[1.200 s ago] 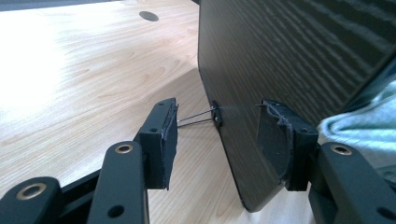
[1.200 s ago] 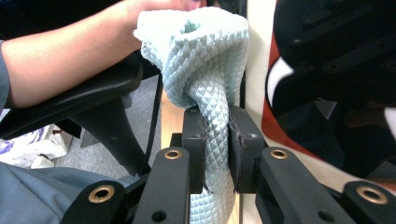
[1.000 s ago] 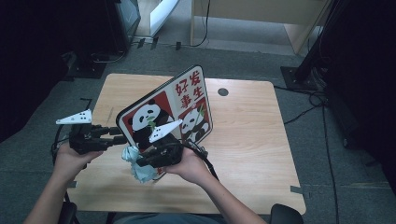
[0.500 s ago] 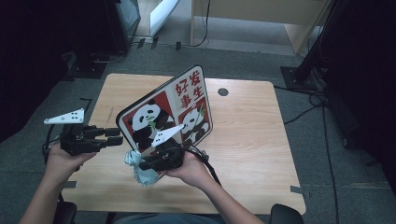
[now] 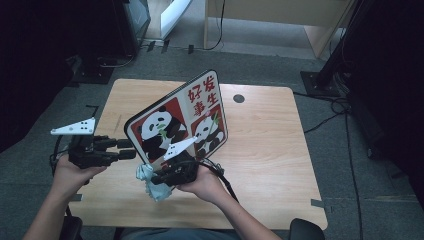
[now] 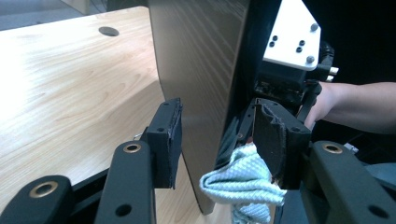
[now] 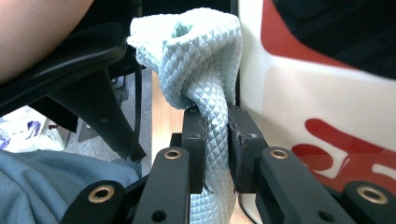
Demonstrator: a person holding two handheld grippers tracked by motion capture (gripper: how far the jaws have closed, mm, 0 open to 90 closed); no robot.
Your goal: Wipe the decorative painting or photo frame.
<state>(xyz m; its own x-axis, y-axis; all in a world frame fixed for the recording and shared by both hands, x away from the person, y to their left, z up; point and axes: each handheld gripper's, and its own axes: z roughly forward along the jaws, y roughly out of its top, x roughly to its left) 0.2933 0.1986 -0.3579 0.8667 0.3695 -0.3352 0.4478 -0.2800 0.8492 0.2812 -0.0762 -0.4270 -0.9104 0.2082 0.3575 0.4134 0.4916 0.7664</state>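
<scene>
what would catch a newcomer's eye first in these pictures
The panda board, red and white with large characters, stands tilted on edge above the middle of the wooden table. At its lower near corner the right tool is shut on a pale blue cloth bunched against the board's face. The left tool straddles the board's edge, jaws on either side.

Left tongs (image 5: 127,149): lying level in the left hand (image 5: 75,167), pointing rightward, jaws standing partly apart after closing slightly. Right tongs (image 5: 155,179): lying level in the right hand (image 5: 202,182), pointing leftward, jaws pressing tightly together. Forearms entering from below.
</scene>
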